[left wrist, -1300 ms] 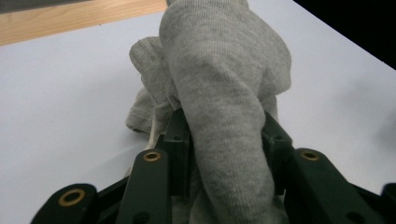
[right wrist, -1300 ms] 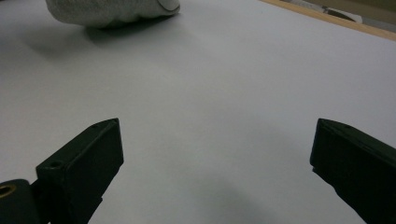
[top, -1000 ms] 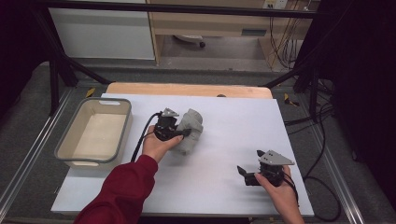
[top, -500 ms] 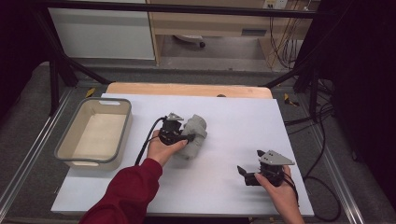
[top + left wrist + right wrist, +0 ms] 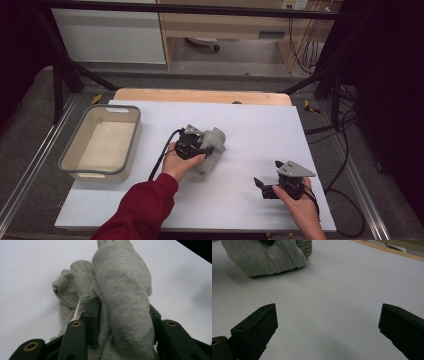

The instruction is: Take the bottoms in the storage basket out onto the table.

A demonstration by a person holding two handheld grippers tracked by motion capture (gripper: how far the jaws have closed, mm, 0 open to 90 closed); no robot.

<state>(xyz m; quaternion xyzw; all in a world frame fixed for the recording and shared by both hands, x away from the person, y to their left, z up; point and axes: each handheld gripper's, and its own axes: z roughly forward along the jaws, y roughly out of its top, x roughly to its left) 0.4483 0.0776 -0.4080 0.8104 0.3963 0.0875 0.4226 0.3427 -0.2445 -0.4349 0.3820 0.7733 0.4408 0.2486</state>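
left gripper (image 5: 204,150) clamped on the bunched grey cloth (image 5: 212,150) mid-table, right gripper (image 5: 261,186) wide open and idle near the front edge, beige bin (image 5: 75,165) at left holds nothing, so likely grasp done, transfer pending.

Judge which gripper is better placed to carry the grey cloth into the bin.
Left. The left gripper is already shut on the grey cloth, and the bin lies on its side. The right gripper rests open, apart from both.
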